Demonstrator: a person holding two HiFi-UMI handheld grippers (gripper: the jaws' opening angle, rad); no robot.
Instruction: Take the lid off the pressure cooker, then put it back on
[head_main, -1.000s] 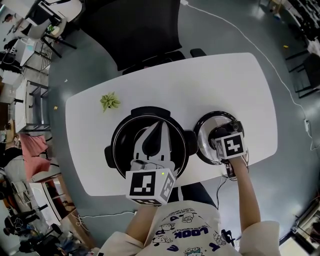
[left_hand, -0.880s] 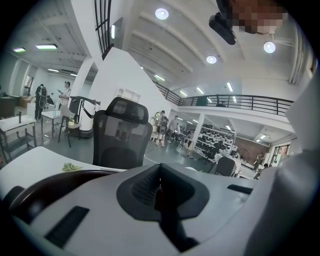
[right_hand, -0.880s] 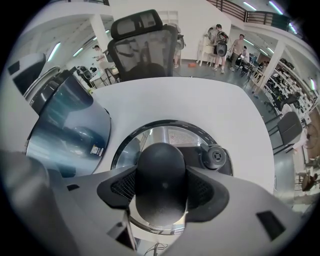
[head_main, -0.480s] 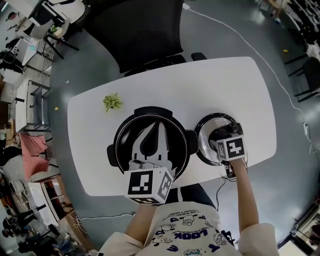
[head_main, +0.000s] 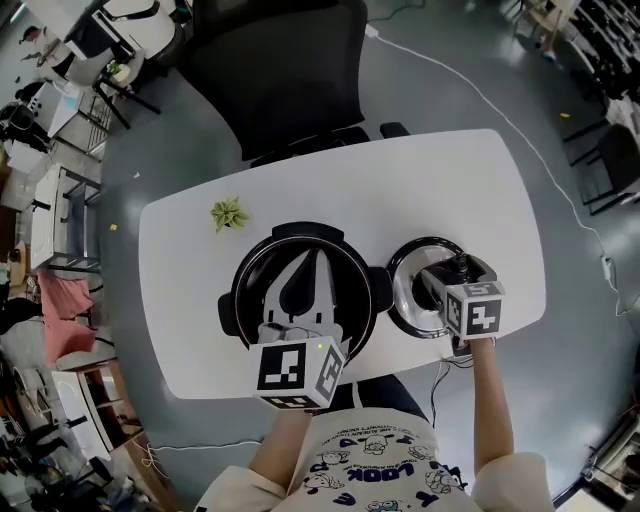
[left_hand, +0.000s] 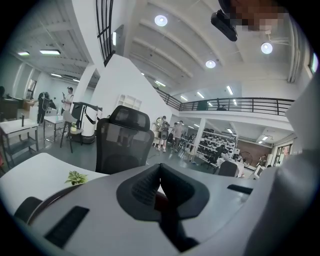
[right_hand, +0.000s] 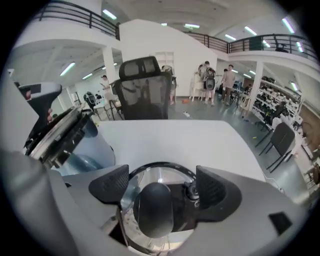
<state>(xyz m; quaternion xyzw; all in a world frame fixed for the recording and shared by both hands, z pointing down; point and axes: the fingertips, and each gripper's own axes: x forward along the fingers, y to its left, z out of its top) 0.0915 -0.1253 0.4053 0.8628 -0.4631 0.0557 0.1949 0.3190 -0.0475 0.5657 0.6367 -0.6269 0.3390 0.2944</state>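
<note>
The black pressure cooker pot (head_main: 240, 300) stands uncovered in the middle of the white table (head_main: 470, 180). Its shiny metal lid (head_main: 408, 296) lies flat on the table just right of the pot. In the right gripper view the lid's black knob (right_hand: 152, 207) sits below and between the jaws. My right gripper (head_main: 447, 280) hovers over that knob; its jaws have just been opening, and they stand wide apart with the pads clear of the knob. My left gripper (head_main: 318, 258) reaches over the pot's opening, shut, with nothing visibly held; it (left_hand: 160, 172) points toward the chair.
A small green plant (head_main: 229, 213) sits on the table at the far left of the pot. A black office chair (head_main: 275, 75) stands behind the table's far edge. A white cable (head_main: 480, 70) runs across the floor at the back right.
My right gripper has lifted off the lid's knob and tilted, and its jaws have spread wider. The lid stays on the table. The left gripper has barely moved.
</note>
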